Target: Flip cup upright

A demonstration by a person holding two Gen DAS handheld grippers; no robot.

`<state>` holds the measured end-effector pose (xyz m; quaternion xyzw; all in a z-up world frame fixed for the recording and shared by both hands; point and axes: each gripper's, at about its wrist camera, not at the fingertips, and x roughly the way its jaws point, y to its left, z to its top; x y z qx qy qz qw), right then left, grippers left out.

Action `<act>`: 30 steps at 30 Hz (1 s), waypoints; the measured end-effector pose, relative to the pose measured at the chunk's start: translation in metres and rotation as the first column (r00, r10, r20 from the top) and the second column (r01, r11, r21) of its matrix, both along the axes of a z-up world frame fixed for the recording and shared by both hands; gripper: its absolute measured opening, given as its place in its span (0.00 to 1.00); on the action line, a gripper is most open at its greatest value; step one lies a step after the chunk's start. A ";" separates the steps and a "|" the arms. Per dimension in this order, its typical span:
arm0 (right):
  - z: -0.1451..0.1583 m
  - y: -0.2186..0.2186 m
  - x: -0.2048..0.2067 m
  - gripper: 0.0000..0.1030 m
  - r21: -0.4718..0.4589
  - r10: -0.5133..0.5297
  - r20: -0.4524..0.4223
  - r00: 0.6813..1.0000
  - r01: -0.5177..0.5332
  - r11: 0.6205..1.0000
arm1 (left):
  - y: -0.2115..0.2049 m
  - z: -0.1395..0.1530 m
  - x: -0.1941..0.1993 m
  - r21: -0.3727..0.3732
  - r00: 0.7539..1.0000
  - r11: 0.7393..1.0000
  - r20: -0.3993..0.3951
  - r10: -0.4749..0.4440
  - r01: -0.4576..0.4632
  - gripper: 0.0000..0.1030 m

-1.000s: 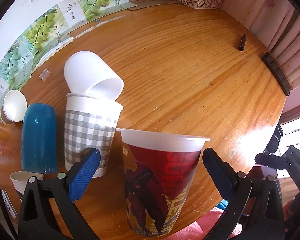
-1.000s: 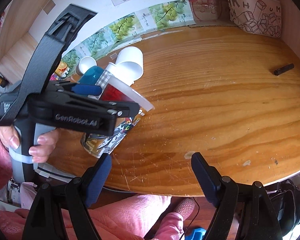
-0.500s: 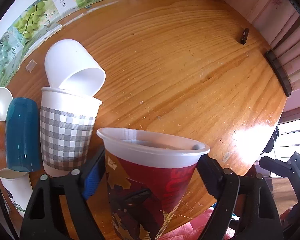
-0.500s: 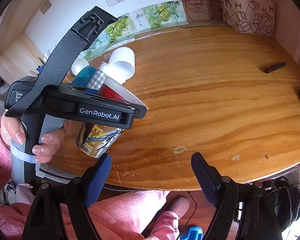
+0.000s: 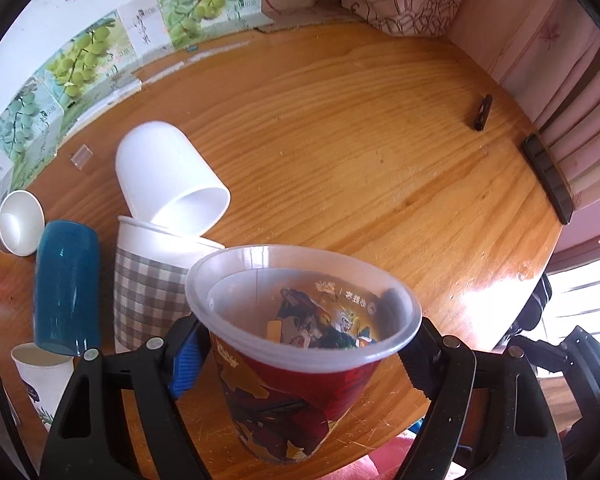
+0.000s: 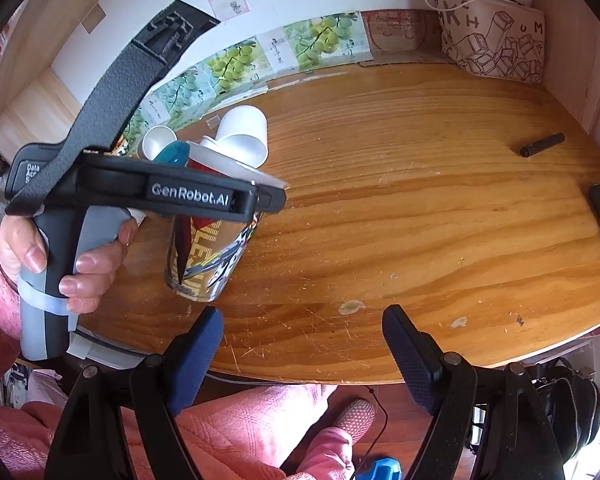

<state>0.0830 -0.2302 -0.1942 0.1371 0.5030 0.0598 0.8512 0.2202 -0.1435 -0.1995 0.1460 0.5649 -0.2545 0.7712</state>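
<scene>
The left gripper [image 5: 304,344] pinches the thin, light, bendy red printed plastic cup [image 5: 296,364] just under its rim, so squeeze softly; the right gripper [image 6: 302,350] is wide open and empty.

The printed cup [image 5: 300,352] stands between the left claw's [image 5: 300,344] jaws, checked cup [image 5: 148,280] left.

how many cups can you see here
6: red printed cup in the left gripper; checked cup behind; white cup tipped on it; blue cup; small white cup; paper cup. Others may be hidden.
</scene>
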 end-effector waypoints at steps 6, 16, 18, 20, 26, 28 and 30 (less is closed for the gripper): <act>0.008 0.003 -0.005 0.80 -0.021 0.019 0.023 1.000 -0.018 1.000 | 0.003 0.023 -0.010 -0.060 0.997 0.998 0.081 0.011 -0.006 0.81; 0.016 0.007 -0.018 0.80 -0.048 0.057 0.046 0.997 -0.055 0.997 | 0.009 0.035 -0.037 -0.136 0.985 0.991 0.167 0.035 -0.012 0.81; 0.014 0.009 -0.023 0.80 -0.052 0.061 0.039 0.997 -0.059 0.997 | 0.010 0.031 -0.042 -0.131 0.986 0.991 0.164 0.036 -0.015 0.81; 0.012 0.011 -0.027 0.80 -0.055 0.070 0.029 0.997 -0.068 0.996 | 0.011 0.027 -0.045 -0.122 0.987 0.992 0.157 0.035 -0.016 0.81; 0.012 0.014 -0.035 0.80 -0.053 0.079 0.022 0.997 -0.078 0.996 | 0.006 0.031 -0.035 -0.133 0.990 0.991 0.133 0.050 -0.032 0.81; 0.012 0.014 -0.036 0.80 -0.053 0.081 0.019 0.997 -0.080 0.995 | 0.000 0.035 -0.029 -0.129 0.991 0.991 0.128 0.033 -0.016 0.81; 0.011 0.014 -0.036 0.80 -0.057 0.086 0.015 0.996 -0.085 0.995 | -0.007 0.039 -0.024 -0.119 0.991 0.993 0.130 0.023 -0.007 0.81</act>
